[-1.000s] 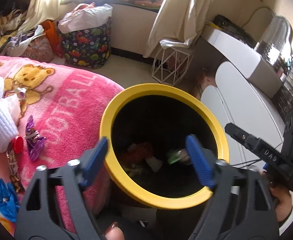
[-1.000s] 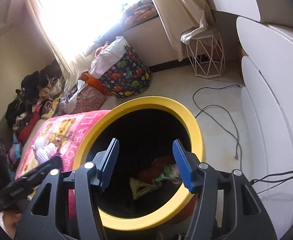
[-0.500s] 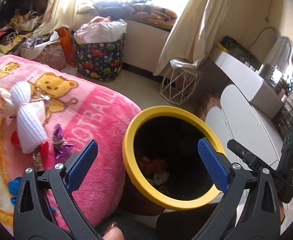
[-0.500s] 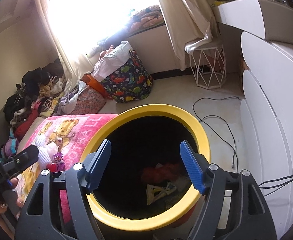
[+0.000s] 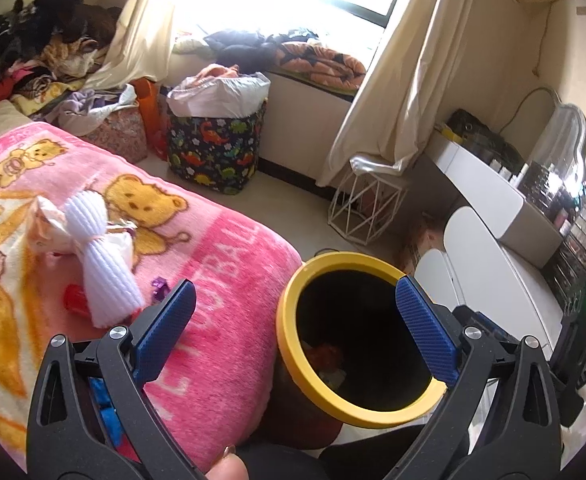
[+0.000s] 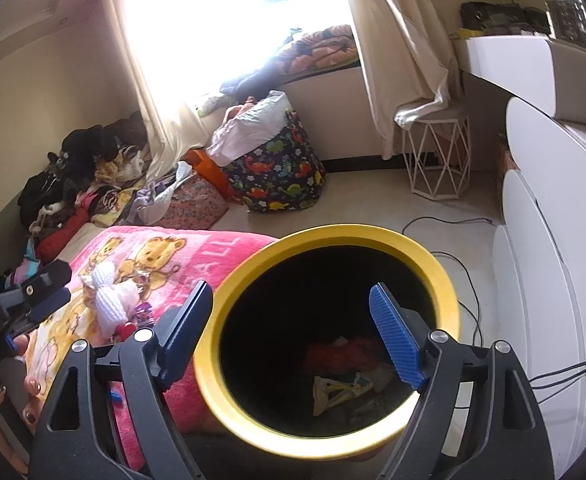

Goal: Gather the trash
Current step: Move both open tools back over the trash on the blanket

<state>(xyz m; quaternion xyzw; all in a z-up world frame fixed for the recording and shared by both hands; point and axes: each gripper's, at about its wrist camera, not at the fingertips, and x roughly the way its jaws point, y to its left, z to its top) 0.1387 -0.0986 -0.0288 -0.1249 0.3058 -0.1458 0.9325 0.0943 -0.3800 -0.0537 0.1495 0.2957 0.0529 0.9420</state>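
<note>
Sunlit bedroom floor lies under both grippers, with a yellow-rimmed bin (image 6: 445, 280) standing against a pink bear blanket (image 5: 229, 272). Right gripper (image 6: 291, 334) hangs over the bin mouth, jaws opening with nothing between them, above wrappers (image 6: 339, 390) at the bottom; left gripper (image 5: 293, 328) is spread wide and empty. On the blanket lie a white knitted bundle (image 5: 101, 264), a red cap (image 5: 73, 304) and a purple wrapper (image 5: 159, 286).

I'm seeing a pink teddy-bear blanket (image 5: 221, 280) lying over the bed at left, a dinosaur-print basket (image 5: 213, 152) standing far by the window wall, and a white wire stool (image 5: 367, 208) sitting right of it under the curtain (image 5: 409, 72).
</note>
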